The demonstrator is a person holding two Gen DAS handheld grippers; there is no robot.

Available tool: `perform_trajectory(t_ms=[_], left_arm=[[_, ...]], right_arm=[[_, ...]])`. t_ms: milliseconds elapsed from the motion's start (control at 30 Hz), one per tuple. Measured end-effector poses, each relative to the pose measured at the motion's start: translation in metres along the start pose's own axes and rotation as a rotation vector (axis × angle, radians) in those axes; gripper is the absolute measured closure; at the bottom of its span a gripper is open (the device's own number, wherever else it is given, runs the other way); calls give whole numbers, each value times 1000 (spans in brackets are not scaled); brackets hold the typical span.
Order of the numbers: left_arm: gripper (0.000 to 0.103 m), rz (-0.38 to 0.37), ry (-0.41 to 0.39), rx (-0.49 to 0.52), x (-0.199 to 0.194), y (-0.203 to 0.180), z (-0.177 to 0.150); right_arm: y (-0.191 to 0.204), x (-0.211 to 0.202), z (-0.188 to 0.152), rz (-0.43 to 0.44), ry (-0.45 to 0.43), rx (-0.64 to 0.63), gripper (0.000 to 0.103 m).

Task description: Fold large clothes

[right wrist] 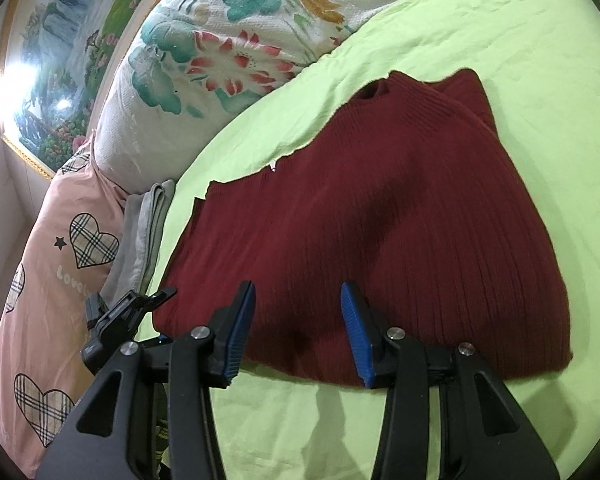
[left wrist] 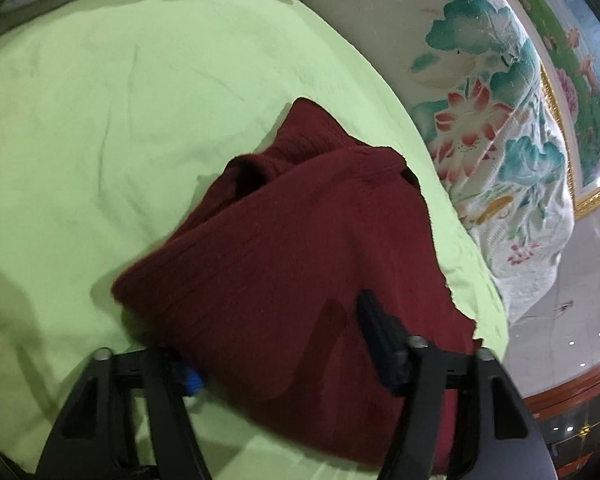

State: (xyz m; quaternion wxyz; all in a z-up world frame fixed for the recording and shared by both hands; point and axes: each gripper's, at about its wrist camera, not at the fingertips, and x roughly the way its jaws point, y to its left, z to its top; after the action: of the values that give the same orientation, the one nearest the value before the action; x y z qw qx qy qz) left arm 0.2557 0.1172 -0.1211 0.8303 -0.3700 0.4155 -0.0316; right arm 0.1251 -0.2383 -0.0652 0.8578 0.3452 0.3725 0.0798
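A dark red ribbed sweater (right wrist: 400, 216) lies folded on the light green sheet (right wrist: 500, 40), neck toward the far side. My right gripper (right wrist: 296, 286) hovers open over its near hem, blue pads (right wrist: 242, 320) apart and touching nothing. My left gripper (left wrist: 284, 312) is at the sweater's (left wrist: 284, 248) corner. One finger (left wrist: 380, 344) rides above the cloth and casts a shadow on it. The other is hidden under the edge, with only a bit of blue pad (left wrist: 194, 380) showing. The right wrist view shows the left gripper (right wrist: 156, 312) straddling that corner.
A white quilt with a lotus print (right wrist: 204, 64) is bunched along the far side of the bed. A pink pillow with plaid hearts (right wrist: 52, 280) and a folded grey cloth (right wrist: 140, 232) lie beside it. A gold-framed painting (right wrist: 60, 60) hangs behind; a wooden bed frame (left wrist: 572, 388) edges the mattress.
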Motion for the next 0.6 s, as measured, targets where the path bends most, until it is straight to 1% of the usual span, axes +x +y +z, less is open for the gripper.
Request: perform_trajectory(t_ms=[33,67,100,133,200,267,333,367,433,467,533,567,600], left_arm=[[74,0,6,7,3,-1,1],[80,-21,27,8,7,0,3],[89,-47,51,2,11,1,4],[92,-65,57,3,11,1,4],[93,-82,32,51,4,-12,4],[94,-114,18,119,-4,-35,2],[94,-153,1,197,-12,-63,-3],[94,-179,-3,254,-16,-84,-7],[94,-225,1,333,-20,-114,-18],[94,-255,8,401,-21,-138,-29],[94,-291,36,501,-19,-168,-50],[94,-300,59,572,-15,-185,-68],[94,-292,80,647,-9,-200,-87]], right_arm=[[0,0,3,0,-1,-2,57],[-1,0,7,1,-2,-2,57],[-2,0,10,4,-3,-2,57],[-3,-1,14,8,-6,-1,57],[-7,-2,20,11,-9,1,57],[-12,-2,27,21,-9,16,56],[-18,-4,33,35,-12,33,56],[-19,-5,35,40,-14,38,56],[-24,-10,41,66,-22,58,56],[-26,-12,44,83,-24,68,56],[-33,-17,50,106,-30,91,56],[-36,-19,52,116,-34,104,56],[-40,-21,54,132,-38,122,56]])
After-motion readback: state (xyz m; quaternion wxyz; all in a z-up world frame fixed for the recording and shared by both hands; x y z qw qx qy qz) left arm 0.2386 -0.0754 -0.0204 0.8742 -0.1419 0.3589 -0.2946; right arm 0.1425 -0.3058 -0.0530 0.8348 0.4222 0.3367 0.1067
